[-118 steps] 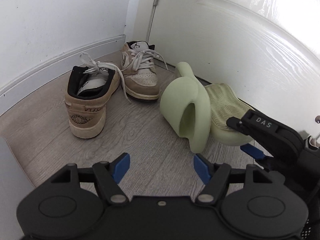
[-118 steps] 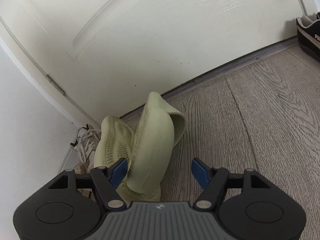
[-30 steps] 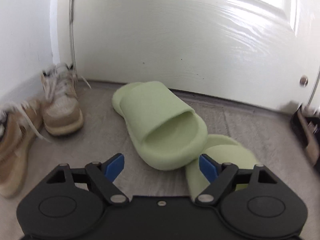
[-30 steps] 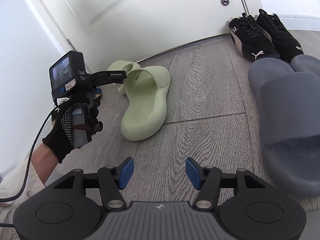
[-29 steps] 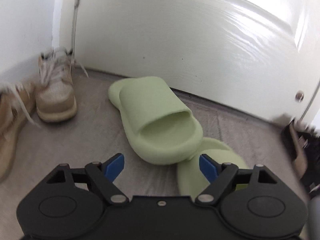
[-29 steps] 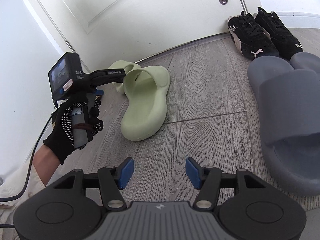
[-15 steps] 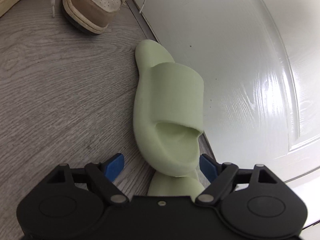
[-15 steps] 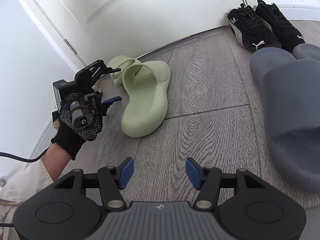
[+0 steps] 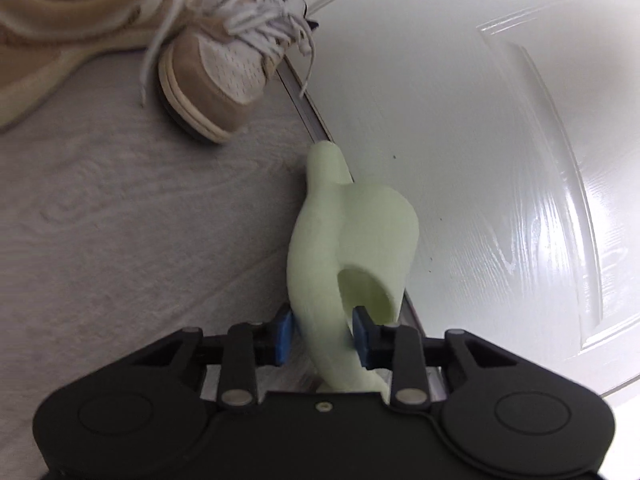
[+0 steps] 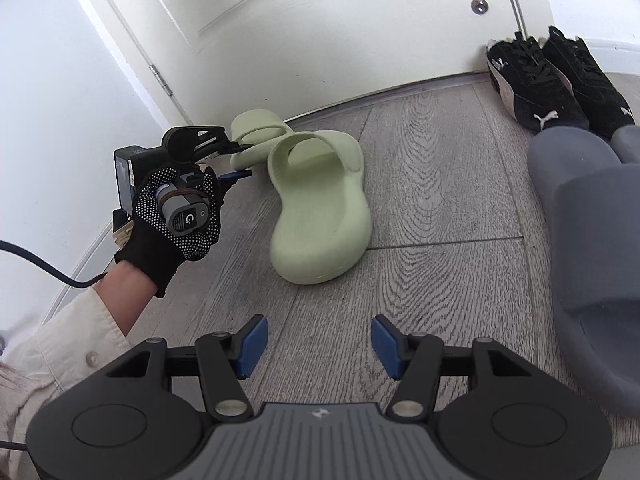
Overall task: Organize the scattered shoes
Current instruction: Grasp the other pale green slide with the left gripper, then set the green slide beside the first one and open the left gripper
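In the left wrist view my left gripper [image 9: 322, 334] is shut on the side wall of a pale green slide [image 9: 352, 240], which lies close against the white door. The right wrist view shows that same slide [image 10: 256, 132] by the door, with the left gripper [image 10: 240, 160] and a black gloved hand [image 10: 176, 216] at its near end. Its mate, a second pale green slide [image 10: 320, 200], rests flat on the wood floor, toe toward me. My right gripper [image 10: 318, 346] is open above bare floor, well short of that slide.
Tan laced sneakers [image 9: 224, 76] stand in the corner left of the held slide. A white door [image 10: 320, 20] closes off the far side. Black sneakers [image 10: 552, 84] sit by the door at the right, with large grey slides [image 10: 592, 220] in front of them.
My left gripper has gone from open around the green slide to shut on its side wall and has pushed in closer. The right gripper has barely moved and stays open.
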The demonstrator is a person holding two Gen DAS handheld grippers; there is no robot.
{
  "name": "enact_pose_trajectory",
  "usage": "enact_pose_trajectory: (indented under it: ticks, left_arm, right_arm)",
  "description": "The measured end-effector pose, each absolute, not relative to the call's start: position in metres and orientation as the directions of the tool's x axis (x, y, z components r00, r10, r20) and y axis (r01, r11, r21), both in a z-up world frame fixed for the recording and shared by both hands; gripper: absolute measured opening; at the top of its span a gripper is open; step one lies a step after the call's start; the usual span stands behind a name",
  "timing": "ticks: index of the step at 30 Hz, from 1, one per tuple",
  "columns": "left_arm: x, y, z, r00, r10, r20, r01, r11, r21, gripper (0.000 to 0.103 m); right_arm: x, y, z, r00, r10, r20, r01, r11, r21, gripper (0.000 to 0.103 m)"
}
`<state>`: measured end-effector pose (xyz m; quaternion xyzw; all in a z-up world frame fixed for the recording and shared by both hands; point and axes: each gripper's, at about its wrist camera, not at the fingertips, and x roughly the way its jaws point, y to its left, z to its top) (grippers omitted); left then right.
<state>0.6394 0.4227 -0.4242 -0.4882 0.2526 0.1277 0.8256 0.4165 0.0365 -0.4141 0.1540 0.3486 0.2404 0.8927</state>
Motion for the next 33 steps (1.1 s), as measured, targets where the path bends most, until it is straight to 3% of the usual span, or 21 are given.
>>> enact_pose_trajectory:
  ticks: [3, 9, 13, 16, 21, 23, 25, 27, 29, 30, 33]
  left_arm:
    - [0.613, 0.430, -0.419, 0.824, -0.069, -0.562, -0.476, 0.454, -0.754, 0.025]
    - [0.525, 0.426, -0.436, 0.751, -0.185, -0.634, -0.571, 0.301, -0.764, 0.025]
    - [0.503, 0.408, -0.452, 0.674, -0.279, -0.684, -0.645, 0.228, -0.729, 0.028]
    - [0.506, 0.383, -0.449, 0.622, -0.338, -0.706, -0.643, 0.294, -0.707, 0.032]
    - [0.514, 0.329, -0.434, 0.572, -0.422, -0.703, -0.553, 0.435, -0.711, 0.037]
    - [0.512, 0.313, -0.426, 0.558, -0.452, -0.695, -0.498, 0.488, -0.717, 0.043]
    - [0.505, 0.292, -0.413, 0.547, -0.479, -0.686, -0.418, 0.554, -0.720, 0.058]
    - [0.492, 0.275, -0.402, 0.557, -0.519, -0.648, -0.321, 0.585, -0.745, 0.065]
    - [0.472, 0.265, -0.393, 0.572, -0.542, -0.616, -0.269, 0.585, -0.765, 0.065]
    - [0.463, 0.265, -0.386, 0.586, -0.534, -0.610, -0.247, 0.599, -0.762, 0.065]
    - [0.446, 0.282, -0.359, 0.662, -0.342, -0.667, -0.282, 0.711, -0.644, 0.066]
  right_arm:
    - [0.411, 0.037, -0.405, 0.649, 0.551, -0.524, -0.331, 0.825, 0.458, 0.059]
    - [0.403, 0.014, -0.385, 0.671, 0.614, -0.416, -0.239, 0.710, 0.662, 0.059]
    - [0.381, 0.000, -0.370, 0.713, 0.572, -0.405, -0.218, 0.730, 0.648, 0.059]
    - [0.364, -0.010, -0.359, 0.744, 0.539, -0.395, -0.201, 0.744, 0.637, 0.059]
    - [0.337, -0.028, -0.340, 0.790, 0.482, -0.378, -0.171, 0.766, 0.620, 0.059]
    - [0.326, -0.034, -0.333, 0.808, 0.459, -0.370, -0.158, 0.774, 0.614, 0.059]
    - [0.321, -0.037, -0.323, 0.820, 0.445, -0.361, -0.157, 0.781, 0.605, 0.060]
    - [0.321, -0.037, -0.309, 0.834, 0.430, -0.345, -0.161, 0.789, 0.593, 0.063]
    - [0.326, -0.034, -0.302, 0.838, 0.435, -0.330, -0.171, 0.783, 0.598, 0.066]
    - [0.328, -0.031, -0.301, 0.836, 0.450, -0.315, -0.190, 0.775, 0.603, 0.066]
    - [0.341, -0.022, -0.305, 0.819, 0.483, -0.310, -0.233, 0.774, 0.588, 0.069]
